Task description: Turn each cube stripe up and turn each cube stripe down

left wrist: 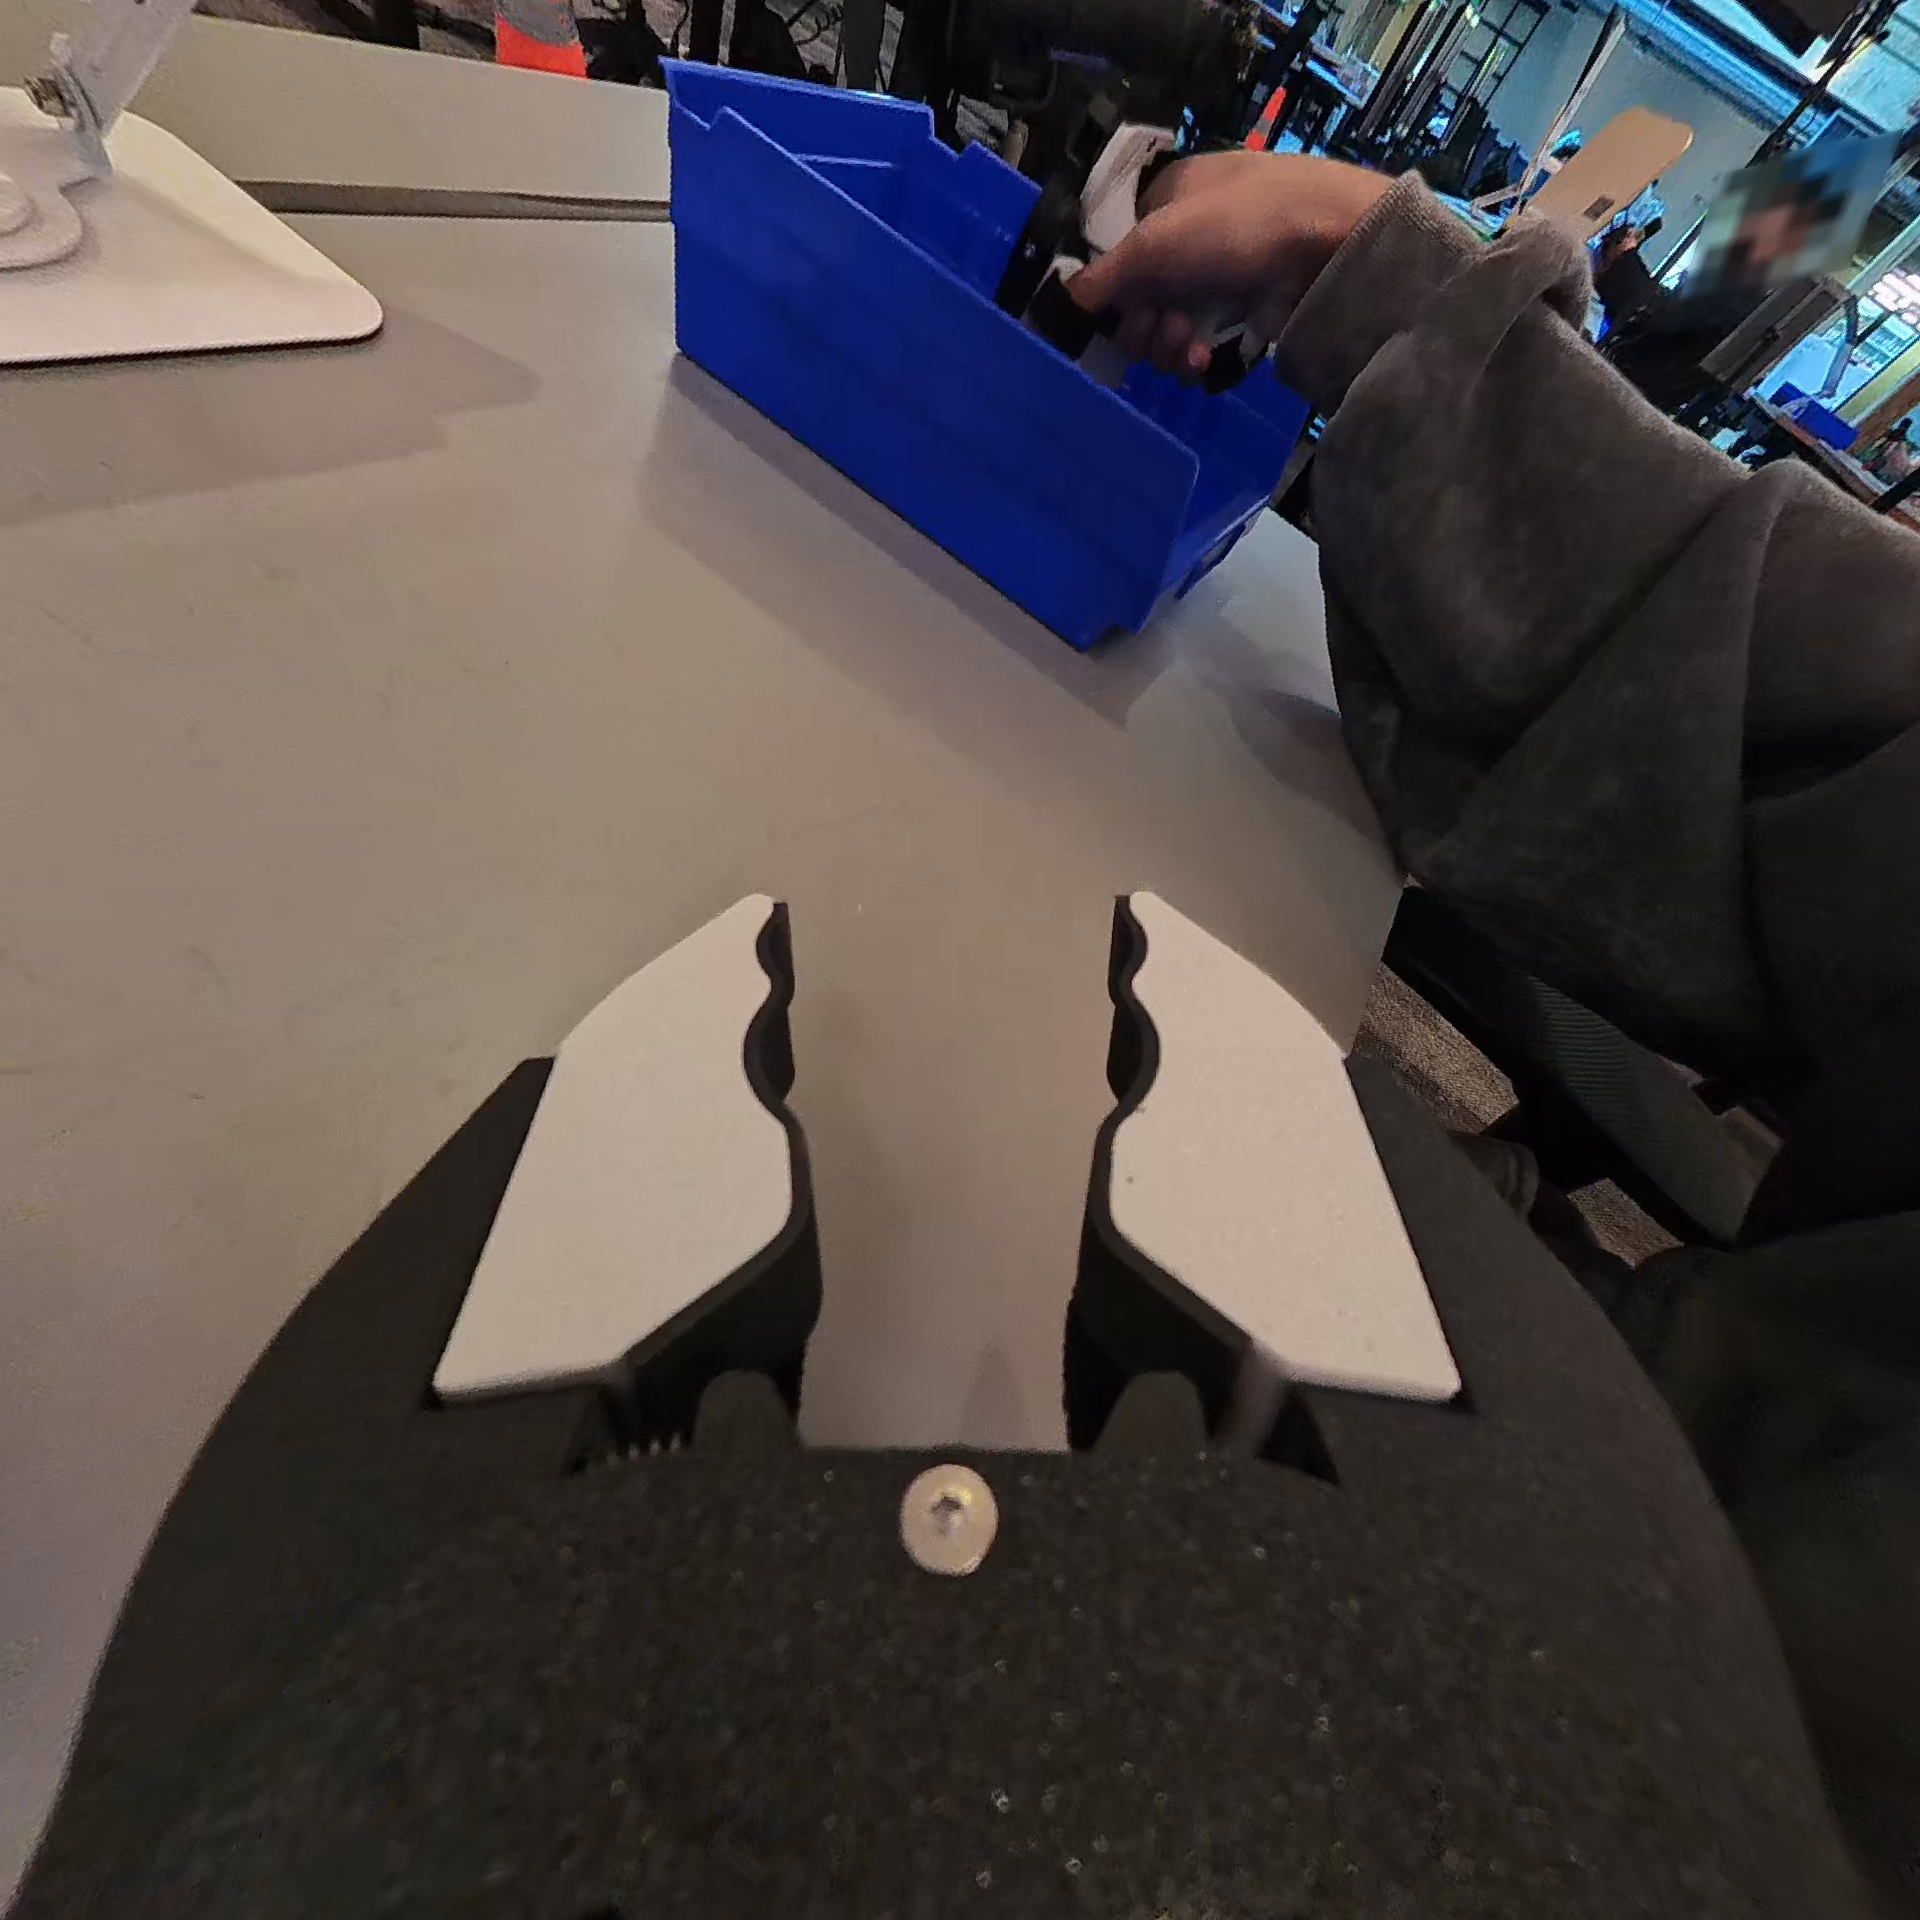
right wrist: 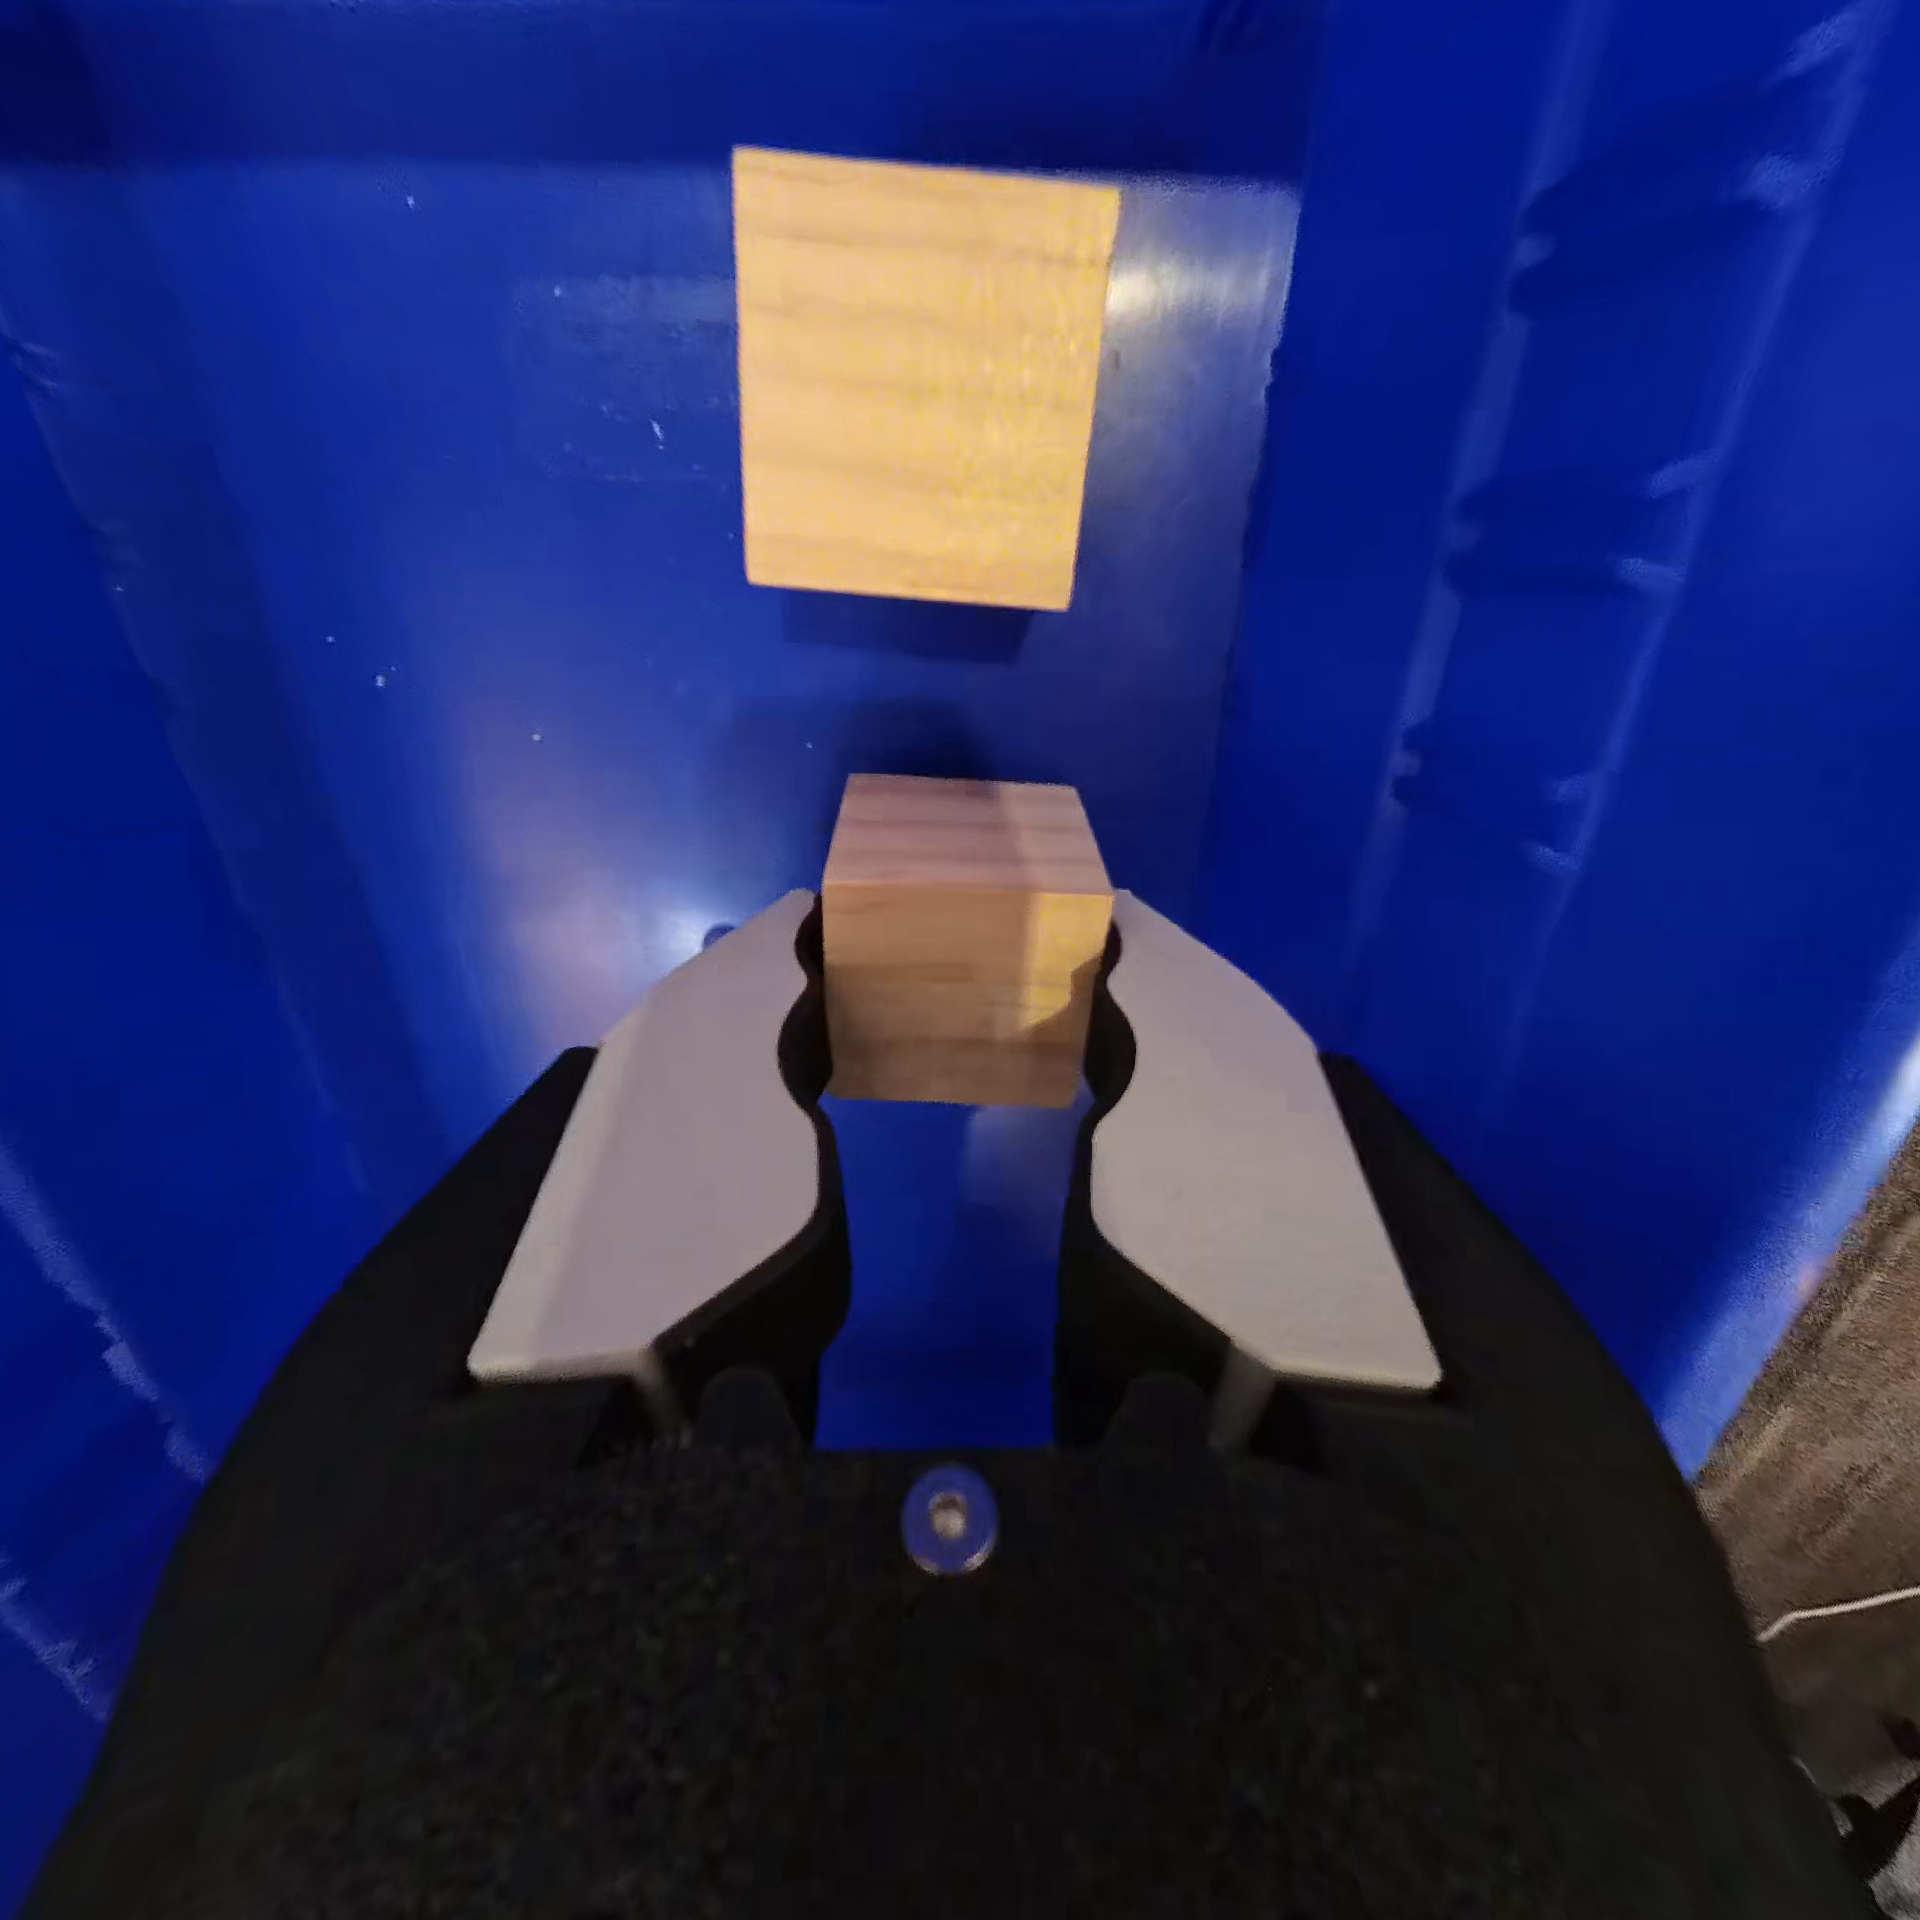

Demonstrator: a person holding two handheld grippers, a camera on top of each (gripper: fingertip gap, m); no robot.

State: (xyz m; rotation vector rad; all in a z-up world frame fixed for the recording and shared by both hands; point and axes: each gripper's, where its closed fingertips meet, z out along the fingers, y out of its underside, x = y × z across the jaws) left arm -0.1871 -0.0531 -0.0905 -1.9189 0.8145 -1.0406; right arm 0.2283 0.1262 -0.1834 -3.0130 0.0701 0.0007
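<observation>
Gripping wooden cube [right wrist: 961,992], right claw [right wrist: 961,935], blue bin [right wrist: 416,520]

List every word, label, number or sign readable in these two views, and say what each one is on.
None can be read.
Blue bin: no label shows on its walls.
Held cube and far cube: bare wood on the faces seen, no marks.
Tan board in the background: a small dark mark, too small to read.
Both sets of jaws: plain, no markings.

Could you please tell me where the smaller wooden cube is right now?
In the right wrist view, the small pale wooden cube sits low inside the blue plastic bin, clamped between the right claw tips, nearer than the larger wooden block.
</observation>
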